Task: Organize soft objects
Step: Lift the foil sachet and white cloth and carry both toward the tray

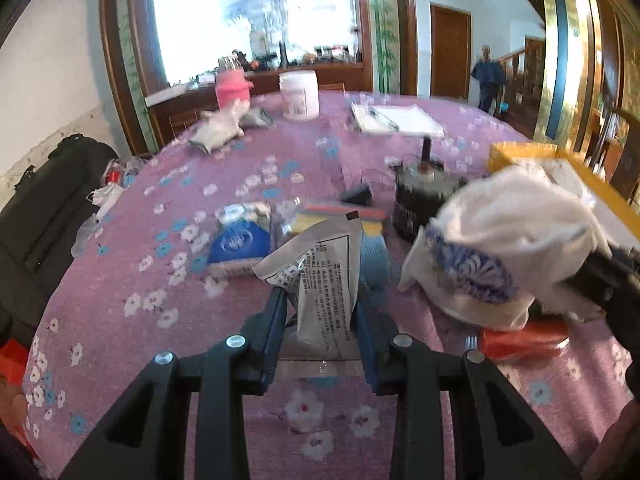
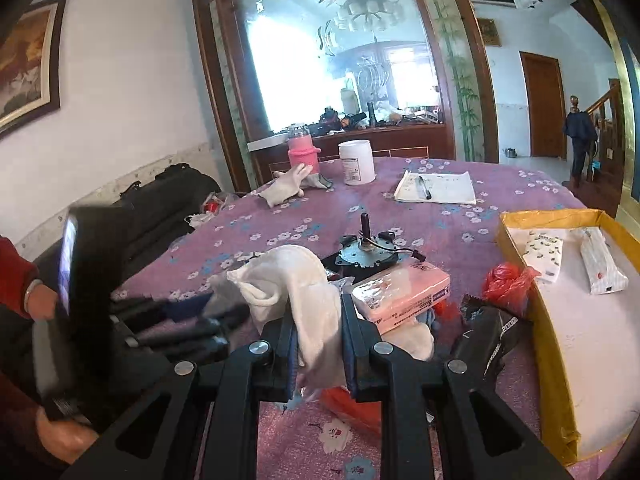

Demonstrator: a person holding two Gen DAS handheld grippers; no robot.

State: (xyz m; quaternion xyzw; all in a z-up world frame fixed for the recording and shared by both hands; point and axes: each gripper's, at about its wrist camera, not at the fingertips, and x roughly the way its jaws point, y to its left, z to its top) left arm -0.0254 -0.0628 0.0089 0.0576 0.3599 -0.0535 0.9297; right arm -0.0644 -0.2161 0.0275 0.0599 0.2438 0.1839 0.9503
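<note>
Left wrist view: I am watching the left gripper (image 1: 320,312) pinching a grey printed packet (image 1: 316,276), its blue pads pressed against both sides, the packet standing upright above the purple flowered tablecloth (image 1: 140,264). Just beyond it, a blue pouch (image 1: 240,244) is lying flat. At right, a white cloth (image 1: 516,216) is hanging blurred beside the yellow box (image 1: 520,156).

Right wrist view: I am seeing the right gripper (image 2: 320,344) clamping the white cloth (image 2: 304,292), which is draping over and between the jaws. A pink tissue pack (image 2: 404,288) is sitting just behind, touching the cloth. The yellow box (image 2: 556,336) at right is holding two white packets (image 2: 600,264). A hand (image 2: 40,304) is gripping the other tool at left.
</note>
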